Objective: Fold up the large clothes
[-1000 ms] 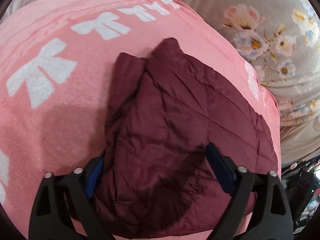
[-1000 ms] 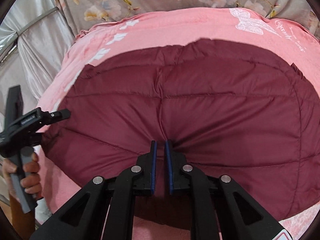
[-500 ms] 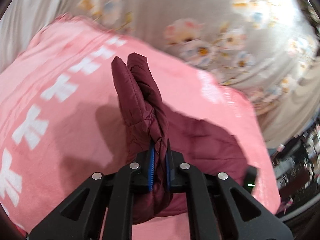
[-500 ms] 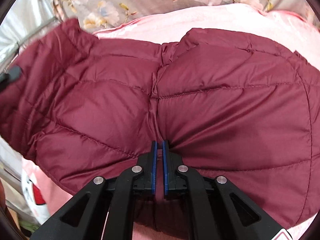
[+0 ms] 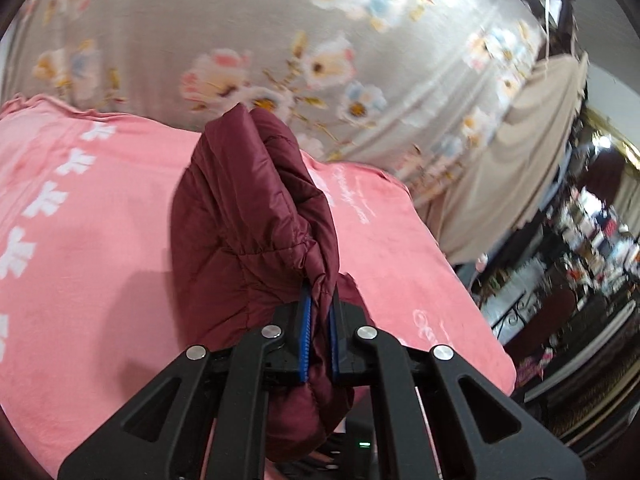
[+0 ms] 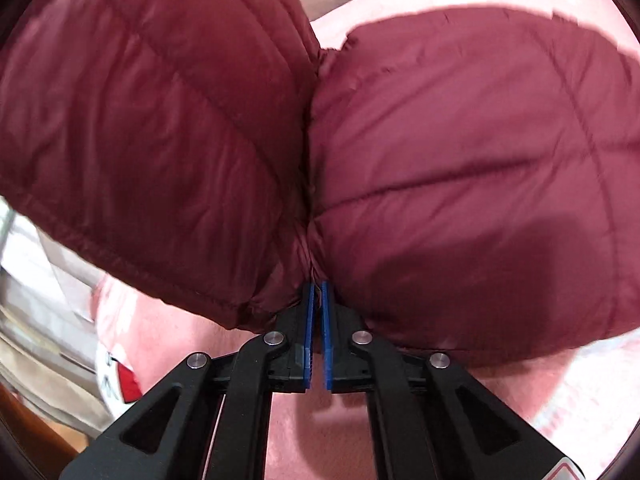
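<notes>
A dark red quilted puffer jacket (image 6: 460, 160) lies on a pink blanket (image 5: 92, 264). My left gripper (image 5: 319, 300) is shut on a bunched part of the jacket (image 5: 248, 216) and holds it lifted off the blanket; the padded fabric stands up past the blue pads. My right gripper (image 6: 315, 292) is shut on the jacket's near edge at a central seam. In the right wrist view the jacket's left half (image 6: 152, 120) is raised and folding over toward the right half, which lies flat.
The pink blanket with white bow prints covers a bed with a grey floral sheet (image 5: 280, 40) behind it. A beige draped cloth (image 5: 520, 152) and cluttered room furniture (image 5: 580, 260) lie to the right. A white and red object (image 6: 120, 380) sits low at left.
The left gripper closed on the jacket and lifted it up off the blanket, rolling as it rose. In the right wrist view the jacket's left half rose and swung over toward the middle.
</notes>
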`<state>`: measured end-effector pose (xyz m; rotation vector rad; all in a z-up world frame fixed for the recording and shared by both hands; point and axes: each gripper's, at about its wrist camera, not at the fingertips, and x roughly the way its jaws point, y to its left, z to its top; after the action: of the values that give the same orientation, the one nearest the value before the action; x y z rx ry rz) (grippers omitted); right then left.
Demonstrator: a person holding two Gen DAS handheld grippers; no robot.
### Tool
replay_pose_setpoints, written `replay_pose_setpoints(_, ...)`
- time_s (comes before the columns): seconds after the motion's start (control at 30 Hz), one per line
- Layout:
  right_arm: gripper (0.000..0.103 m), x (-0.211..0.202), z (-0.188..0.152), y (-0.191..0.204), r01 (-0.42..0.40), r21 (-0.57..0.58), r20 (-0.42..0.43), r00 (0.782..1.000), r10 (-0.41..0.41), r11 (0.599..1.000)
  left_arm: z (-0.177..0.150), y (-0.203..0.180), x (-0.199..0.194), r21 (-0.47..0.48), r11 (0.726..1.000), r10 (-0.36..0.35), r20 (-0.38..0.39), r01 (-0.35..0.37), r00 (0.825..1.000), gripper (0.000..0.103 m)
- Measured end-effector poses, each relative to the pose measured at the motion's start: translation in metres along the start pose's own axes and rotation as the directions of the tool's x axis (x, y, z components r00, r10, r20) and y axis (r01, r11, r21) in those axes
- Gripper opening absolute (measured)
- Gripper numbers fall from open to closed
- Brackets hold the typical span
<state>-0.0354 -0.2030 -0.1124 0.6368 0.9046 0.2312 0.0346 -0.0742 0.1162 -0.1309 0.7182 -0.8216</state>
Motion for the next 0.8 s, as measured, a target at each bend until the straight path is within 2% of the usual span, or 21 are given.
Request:
replay_pose_setpoints(0.2, 0.000, -0.020, -0.008, -0.020, -0.092, 0.078, 0.005, 0.996, 0.092, 0.993, -0.008, -0.042, 0.063, 0.051, 0.998, -0.030, -0.100, 0.036, 0.995, 0.006)
replay_pose_setpoints(0.3, 0.001, -0.049, -0.017, -0.036, -0.070, 0.097, 0.041, 0.997, 0.067, 0.993, -0.018, -0.061, 0.102, 0.072, 0.997, -0.025, -0.163, 0.037, 0.986, 0.006)
replay_pose_setpoints(0.33, 0.001, -0.063, -0.021, -0.046, -0.053, 0.111, 0.062, 0.997, 0.046, 0.992, -0.023, -0.066, 0.115, 0.077, 0.996, -0.026, -0.189, 0.041, 0.982, 0.006)
replay_pose_setpoints(0.43, 0.012, -0.098, -0.032, -0.070, 0.039, 0.148, 0.118, 0.991, -0.057, 0.988, -0.039, -0.074, 0.152, 0.082, 0.996, -0.020, -0.256, 0.042, 0.966, 0.005)
replay_pose_setpoints(0.57, 0.012, -0.139, -0.042, -0.098, 0.162, 0.181, 0.171, 0.966, -0.193, 0.970, -0.066, -0.079, 0.200, 0.082, 0.996, 0.005, -0.346, 0.025, 0.938, 0.005)
replay_pose_setpoints(0.8, 0.012, -0.173, -0.038, -0.124, 0.208, 0.271, 0.225, 0.936, -0.272, 0.940, -0.097, -0.083, 0.235, 0.094, 0.996, 0.039, -0.400, -0.001, 0.916, 0.006)
